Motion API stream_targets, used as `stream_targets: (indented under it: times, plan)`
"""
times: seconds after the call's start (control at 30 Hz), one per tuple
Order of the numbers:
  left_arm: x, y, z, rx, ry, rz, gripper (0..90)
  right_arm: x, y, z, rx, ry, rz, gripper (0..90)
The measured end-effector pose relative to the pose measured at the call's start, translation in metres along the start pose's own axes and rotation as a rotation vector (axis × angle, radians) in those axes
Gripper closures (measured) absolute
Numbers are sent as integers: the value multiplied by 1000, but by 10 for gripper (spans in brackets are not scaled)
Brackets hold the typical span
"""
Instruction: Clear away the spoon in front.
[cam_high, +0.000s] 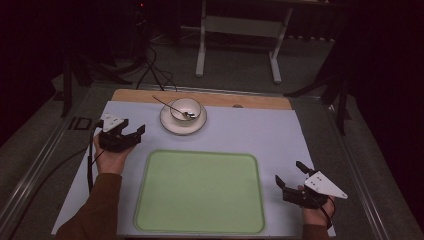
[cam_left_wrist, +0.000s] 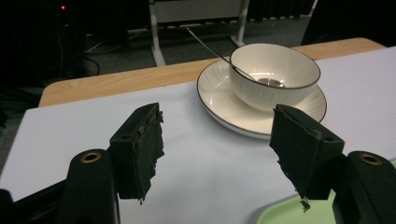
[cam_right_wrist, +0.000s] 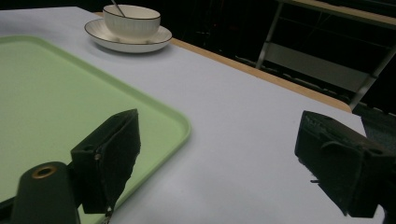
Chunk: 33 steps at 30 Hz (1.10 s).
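**Left gripper lined up on the bowl, nothing held**

The left gripper (cam_high: 131, 136) is held with its jaws spread wide and empty, aimed at the bowl (cam_left_wrist: 274, 74), apparently so that the rim can be taken between them. The bowl is set on a saucer (cam_left_wrist: 219, 100) at the far side of the counter (cam_high: 280, 135), with a spoon (cam_left_wrist: 219, 53) leaning inside it. The right gripper (cam_high: 290, 175), likewise spread and empty, is kept beside the green tray (cam_high: 200, 192), well apart from the bowl, probably in reserve.
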<state>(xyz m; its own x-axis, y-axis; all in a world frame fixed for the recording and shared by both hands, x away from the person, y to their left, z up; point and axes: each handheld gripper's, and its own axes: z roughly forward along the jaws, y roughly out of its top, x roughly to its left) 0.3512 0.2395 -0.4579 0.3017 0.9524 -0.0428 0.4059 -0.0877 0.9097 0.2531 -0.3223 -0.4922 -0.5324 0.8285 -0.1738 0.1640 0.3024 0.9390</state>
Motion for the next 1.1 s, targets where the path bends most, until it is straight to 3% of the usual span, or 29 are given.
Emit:
stream_targets:
  times: [0.27,0.57,0.93,1.1]
  plan:
    - [2,8,14,-6,-1,-29,339,0,0,0,5,0,-4,139]
    - [7,18,28,-3,17,-13,340,-2,-1,0,2,-5,3,139]
    - [13,25,47,1,15,-56,340,-2,-1,1,9,0,1,139]
    - [11,29,60,18,16,-52,337,-4,-1,1,8,-4,8,139]
